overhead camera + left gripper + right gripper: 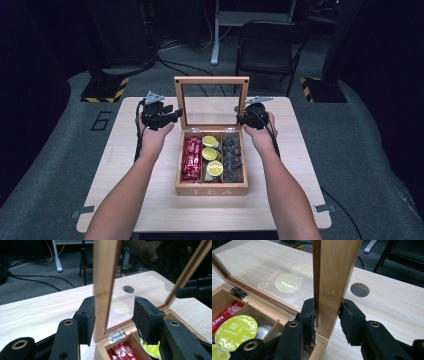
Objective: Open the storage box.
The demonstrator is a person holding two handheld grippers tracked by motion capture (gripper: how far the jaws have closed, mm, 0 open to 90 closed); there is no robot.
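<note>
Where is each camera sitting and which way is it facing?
High view: above the person's side, looking forward and down at the table; both forearms, left tool, right tool.
Left gripper view: on the left tool, along its jaws straddling the lid.
Right gripper view: on the right tool, jaws clamping the lid.
Shared: the tea box, red packets, green capsules.

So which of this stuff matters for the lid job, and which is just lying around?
In play:
- box lid
- wooden tea box
- left tongs, astride lid's side rail
- right tongs, pinching opposite rail

Lying about:
- red packets
- green capsules
- folding chair
</note>
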